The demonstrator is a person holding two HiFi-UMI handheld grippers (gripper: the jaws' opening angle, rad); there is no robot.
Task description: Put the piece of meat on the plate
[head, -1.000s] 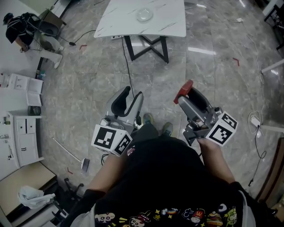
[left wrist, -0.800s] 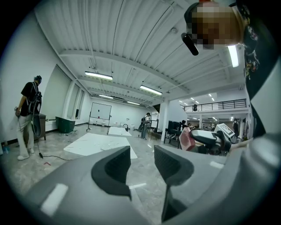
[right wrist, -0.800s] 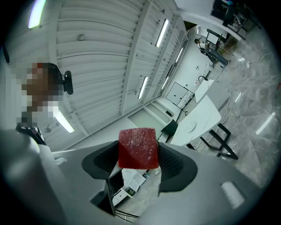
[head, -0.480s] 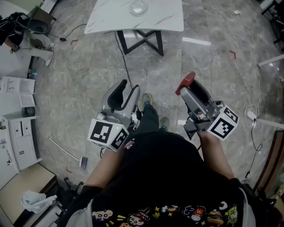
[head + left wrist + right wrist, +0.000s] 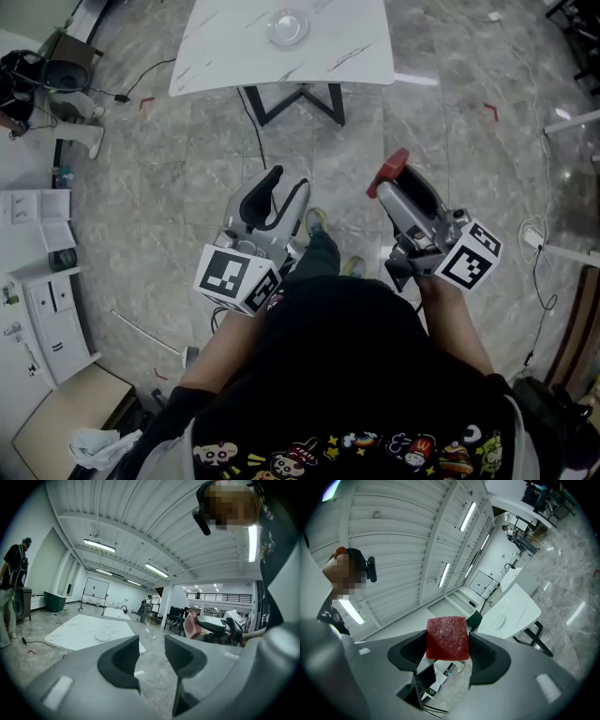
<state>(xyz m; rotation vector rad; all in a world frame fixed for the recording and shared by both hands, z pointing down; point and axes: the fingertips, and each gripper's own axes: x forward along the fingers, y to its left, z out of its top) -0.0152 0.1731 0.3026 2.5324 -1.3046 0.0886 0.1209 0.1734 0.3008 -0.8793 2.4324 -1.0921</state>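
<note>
A red block of meat (image 5: 447, 637) sits clamped between the jaws of my right gripper (image 5: 448, 649); in the head view the meat (image 5: 390, 172) shows at the tip of that gripper (image 5: 394, 180), held above the floor. A clear glass plate (image 5: 287, 26) rests on the white marble-look table (image 5: 347, 58) at the top of the head view, some way ahead of both grippers. The plate (image 5: 103, 635) also shows small in the left gripper view, and the plate (image 5: 500, 621) is faint in the right gripper view. My left gripper (image 5: 286, 187) is open and holds nothing.
The table stands on a black cross-shaped base (image 5: 298, 101) with a cable (image 5: 253, 141) trailing over the grey stone floor. White cabinets (image 5: 42, 309) line the left side. A person (image 5: 11, 588) stands at the far left. My own feet (image 5: 333, 248) show between the grippers.
The table and plate have drifted slightly down and left in the head view as I step towards them. The right gripper still holds the meat.
</note>
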